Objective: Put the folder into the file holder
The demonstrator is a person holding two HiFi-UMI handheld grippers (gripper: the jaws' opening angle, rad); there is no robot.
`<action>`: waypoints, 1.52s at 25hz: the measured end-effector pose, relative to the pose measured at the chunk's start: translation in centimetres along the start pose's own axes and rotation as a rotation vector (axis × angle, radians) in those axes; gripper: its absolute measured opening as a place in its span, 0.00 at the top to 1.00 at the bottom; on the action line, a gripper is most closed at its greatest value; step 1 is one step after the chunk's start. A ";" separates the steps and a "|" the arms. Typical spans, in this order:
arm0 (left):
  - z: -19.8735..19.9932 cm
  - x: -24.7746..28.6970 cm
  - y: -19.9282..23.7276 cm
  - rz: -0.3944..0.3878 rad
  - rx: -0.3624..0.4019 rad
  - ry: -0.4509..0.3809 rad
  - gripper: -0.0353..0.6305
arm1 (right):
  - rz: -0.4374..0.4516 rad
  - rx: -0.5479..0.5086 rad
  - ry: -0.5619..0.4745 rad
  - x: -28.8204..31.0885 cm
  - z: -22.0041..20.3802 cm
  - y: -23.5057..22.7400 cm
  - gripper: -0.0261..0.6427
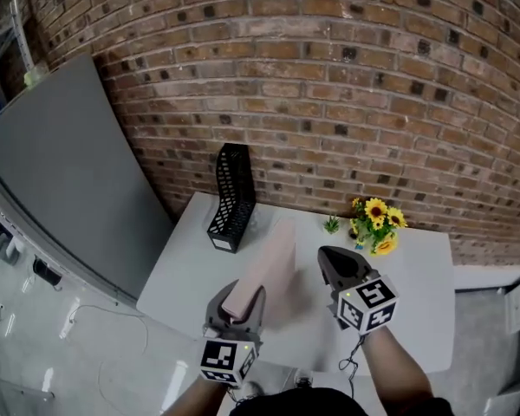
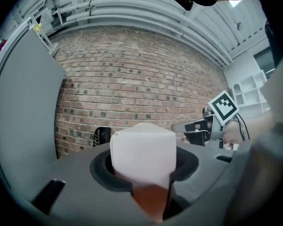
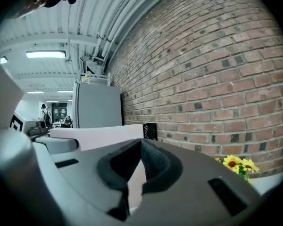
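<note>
Pink folder (image 1: pixel 273 251) pinched at near end by left tongs (image 1: pixel 237 304), so it sticks out ahead toward black file holder (image 1: pixel 232 196), farther ahead on table (image 1: pixel 416 302). Empty right tongs (image 1: pixel 329 258) closed, just beside folder, likely keeping clear.

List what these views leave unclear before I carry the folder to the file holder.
File holder interior: the head view shows it small and from the side; in the left gripper view the folder hides all but a sliver.
Folder's far end: head view, blurred and pale against the table.
Table's near edge: head view, behind the left gripper, right gripper and forearms.
</note>
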State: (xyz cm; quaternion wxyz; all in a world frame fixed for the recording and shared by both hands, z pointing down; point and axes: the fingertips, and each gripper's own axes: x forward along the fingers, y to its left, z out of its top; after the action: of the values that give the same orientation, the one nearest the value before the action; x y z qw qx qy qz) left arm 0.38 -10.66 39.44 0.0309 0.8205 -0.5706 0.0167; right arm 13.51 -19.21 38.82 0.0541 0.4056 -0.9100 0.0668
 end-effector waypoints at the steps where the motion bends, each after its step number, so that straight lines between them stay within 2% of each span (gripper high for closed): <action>1: 0.3 0.0 0.4 0.025 0.002 -0.004 0.70 | 0.021 0.000 -0.002 0.5 0.2 0.0 0.96; 11: 2.8 -1.6 3.3 0.263 0.021 -0.024 0.70 | 0.219 -0.015 -0.029 3.3 1.9 1.3 0.96; 18: 5.0 -2.2 4.5 0.342 0.058 -0.076 0.70 | 0.268 -0.024 -0.046 3.8 2.4 1.8 0.96; 28: 8.5 -1.4 9.2 0.362 0.091 -0.148 0.70 | 0.236 -0.014 -0.032 5.8 2.0 1.4 0.96; 32: 9.0 0.1 11.6 0.330 0.066 -0.143 0.70 | 0.204 -0.009 -0.024 7.5 2.0 1.0 0.96; 38: 10.4 3.0 16.0 0.273 0.080 -0.164 0.70 | 0.138 0.008 -0.023 10.5 2.7 0.8 0.96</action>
State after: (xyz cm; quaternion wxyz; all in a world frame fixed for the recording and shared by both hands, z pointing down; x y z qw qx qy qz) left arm -13.64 -19.74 29.77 -0.0510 0.7344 -0.6764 -0.0233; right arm 5.83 -26.80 37.69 0.0371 0.3430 -0.9360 0.0694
